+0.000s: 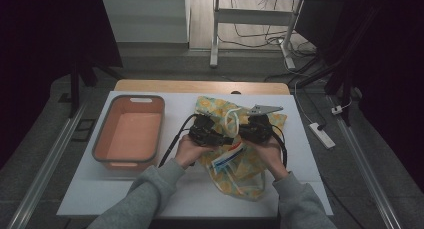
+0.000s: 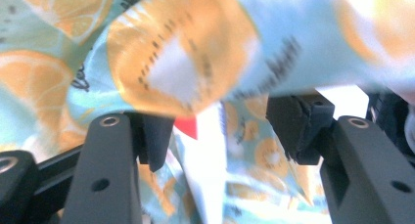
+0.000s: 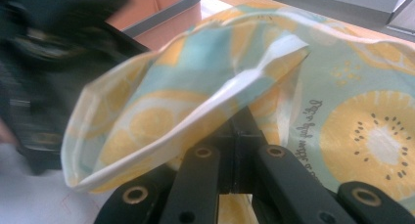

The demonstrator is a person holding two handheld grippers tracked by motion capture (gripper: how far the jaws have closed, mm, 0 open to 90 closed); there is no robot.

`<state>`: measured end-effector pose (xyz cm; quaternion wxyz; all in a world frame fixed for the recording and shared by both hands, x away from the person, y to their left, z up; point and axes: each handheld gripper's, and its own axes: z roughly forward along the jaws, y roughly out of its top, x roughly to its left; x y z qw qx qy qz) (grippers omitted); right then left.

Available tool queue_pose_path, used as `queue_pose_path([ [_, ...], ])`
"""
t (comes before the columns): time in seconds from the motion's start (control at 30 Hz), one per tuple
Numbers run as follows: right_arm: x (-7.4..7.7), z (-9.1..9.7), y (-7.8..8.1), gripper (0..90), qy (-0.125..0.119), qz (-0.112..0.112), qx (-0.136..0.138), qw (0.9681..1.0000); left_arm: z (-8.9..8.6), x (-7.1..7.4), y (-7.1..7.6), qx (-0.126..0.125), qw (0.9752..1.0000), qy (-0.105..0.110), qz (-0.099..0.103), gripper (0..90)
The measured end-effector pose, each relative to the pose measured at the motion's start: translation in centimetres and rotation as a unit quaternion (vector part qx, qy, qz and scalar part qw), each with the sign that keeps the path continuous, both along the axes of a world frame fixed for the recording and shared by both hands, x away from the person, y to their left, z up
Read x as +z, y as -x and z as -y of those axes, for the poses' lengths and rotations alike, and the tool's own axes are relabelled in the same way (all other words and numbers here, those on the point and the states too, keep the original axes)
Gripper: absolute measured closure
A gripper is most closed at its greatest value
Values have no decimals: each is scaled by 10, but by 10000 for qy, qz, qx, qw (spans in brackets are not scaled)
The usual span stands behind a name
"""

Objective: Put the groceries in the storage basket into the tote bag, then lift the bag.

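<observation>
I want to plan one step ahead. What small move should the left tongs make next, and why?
Probably close the left tongs on the fruit-print cloth bag. Their jaws stand apart with fabric between them, while the right tongs are shut on a folded edge, so both sides would be held.

sleeves (image 1: 150, 194): grey knit | claws: black, round screw holes | cables (image 1: 170, 144): black

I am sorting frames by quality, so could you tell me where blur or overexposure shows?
Left gripper view: the fruit-print bag is blurred, washed out white at top right. Right gripper view: bag sharp, dark left gripper smeared. High view: dim surroundings, no blur.
</observation>
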<state>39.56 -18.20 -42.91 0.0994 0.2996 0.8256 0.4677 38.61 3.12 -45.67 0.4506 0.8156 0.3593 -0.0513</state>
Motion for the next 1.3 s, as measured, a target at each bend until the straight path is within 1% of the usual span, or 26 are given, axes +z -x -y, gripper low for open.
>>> queue_pose_path([
  [0.07, 0, 0, 0, 895, 7, 4, 4, 10000, -7, 6, 9, -117, 9997, -58, 210, 420],
  [0.1, 0, 0, 0, 895, 20, 14, 18, 10000, -11, 9, 13, -136, 9993, -106, 317, 416],
  [0.13, 0, 0, 0, 895, 33, 9, 30, 10000, -15, 11, 16, -165, 9990, -145, 384, 413],
  [0.23, -1, 0, 1, 895, 43, -32, 55, 10000, -32, 17, 29, -150, 9969, -399, 668, 403],
  [0.27, -2, 0, 1, 894, 44, -42, 75, 10000, -38, 18, 33, -143, 9961, -482, 724, 402],
  [0.37, -5, -1, 2, 893, 70, -84, 143, 9998, -53, 17, 43, -163, 9949, -623, 772, 401],
  [0.43, -7, 0, 4, 892, 112, -100, 189, 9997, -63, 16, 49, -118, 9945, -667, 793, 398],
  [0.5, -9, 0, 7, 889, 144, -118, 228, 9996, -71, 12, 51, -85, 9950, -652, 746, 398],
  [0.57, -12, 2, 8, 880, 174, -117, 228, 9995, -75, 6, 50, -34, 9947, -767, 688, 397],
  [0.6, -13, 3, 8, 857, 193, -142, 217, 9995, -75, 3, 50, 1, 9948, -770, 665, 395],
  [0.63, -14, 5, 9, 805, 206, -150, 214, 9994, -75, 1, 49, 0, 9951, -766, 623, 395],
  [0.7, -16, 6, 11, 649, 267, -107, 200, 9994, -72, -2, 47, 1, 9946, -823, 624, 382],
  [0.77, -15, 9, 16, 515, 249, -26, 174, 9995, -71, -3, 47, 16, 9945, -839, 630, 372],
  [0.8, -13, 12, 21, 459, 250, 46, 148, 9996, -71, -3, 47, 22, 9941, -871, 640, 361],
  [0.83, -11, 15, 27, 424, 286, 178, 116, 9994, -72, -4, 48, 47, 9936, -912, 660, 353],
  [0.87, -9, 18, 33, 407, 323, 305, 97, 9990, -73, -4, 48, 87, 9933, -940, 663, 345],
  [0.9, -6, 23, 40, 403, 303, 377, 95, 9988, -73, -5, 47, 122, 9932, -955, 657, 337],
  [1.0, -1, 39, 59, 399, 187, 408, 51, 9990, -68, -9, 45, 154, 9922, -1046, 658, 323],
  [1.07, -1, 51, 69, 398, 265, 435, -107, 9986, -61, -11, 42, 156, 9920, -1056, 671, 319],
  [1.13, -6, 64, 75, 396, 272, 342, -279, 9987, -53, -15, 35, 129, 9918, -1110, 619, 319],
  [1.17, -10, 70, 77, 396, 278, 287, -368, 9985, -53, -15, 35, 129, 9918, -1110, 619, 317],
  [1.2, -14, 75, 79, 394, 323, 254, -461, 9981, -46, -20, 27, 144, 9913, -1175, 577, 318],
  [1.23, -18, 81, 80, 391, 339, 198, -520, 9979, -43, -23, 23, 134, 9911, -1207, 543, 318],
  [1.3, -26, 89, 81, 380, 399, 96, -637, 9971, -36, -27, 17, 126, 9916, -1191, 491, 320],
])
